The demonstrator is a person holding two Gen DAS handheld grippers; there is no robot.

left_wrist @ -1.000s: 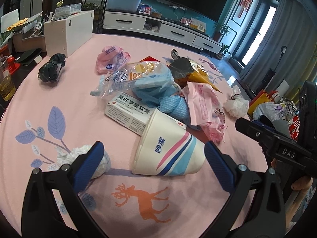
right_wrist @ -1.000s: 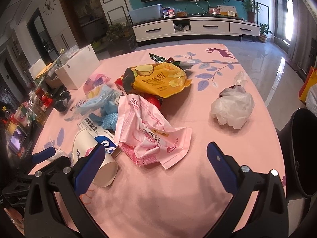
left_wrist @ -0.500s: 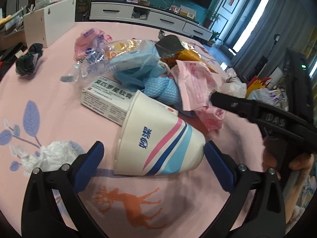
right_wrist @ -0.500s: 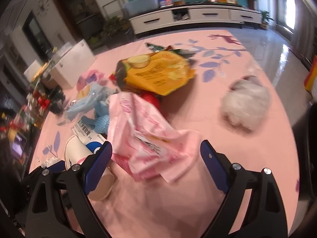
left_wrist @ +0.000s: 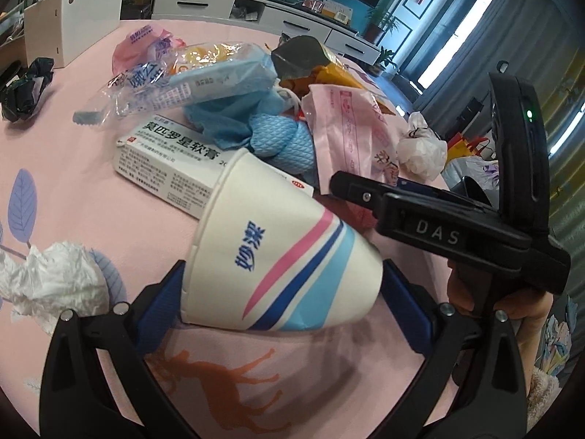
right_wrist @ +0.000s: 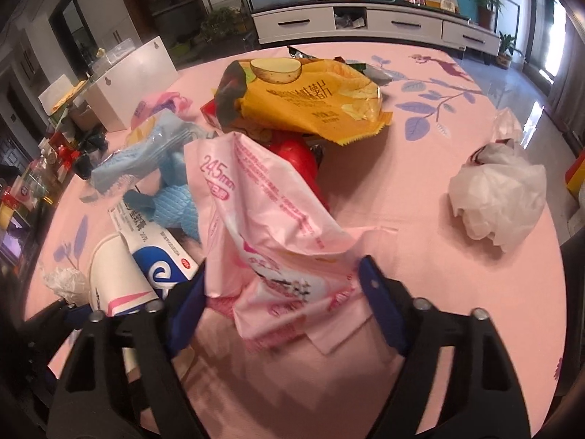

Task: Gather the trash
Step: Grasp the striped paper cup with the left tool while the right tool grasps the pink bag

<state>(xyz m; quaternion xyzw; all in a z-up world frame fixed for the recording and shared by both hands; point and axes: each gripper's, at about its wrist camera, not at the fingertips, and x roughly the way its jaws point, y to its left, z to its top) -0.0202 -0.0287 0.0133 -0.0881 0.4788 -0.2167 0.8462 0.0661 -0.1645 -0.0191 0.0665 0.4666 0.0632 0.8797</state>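
Trash lay heaped on the pink worktop (right_wrist: 420, 168). Left gripper (left_wrist: 281, 292) straddled the paper cup (left_wrist: 278, 256), right gripper (right_wrist: 281, 289) the pink wrapper (right_wrist: 270, 234), both spread wide; squeezing seemed next.

One paper cup (left_wrist: 281, 259), one medicine box (left_wrist: 172, 168), two claws (left_wrist: 281, 307) (right_wrist: 281, 292).

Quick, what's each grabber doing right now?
Left gripper: open around the striped white paper cup.
Right gripper: open around the crumpled pink plastic wrapper.
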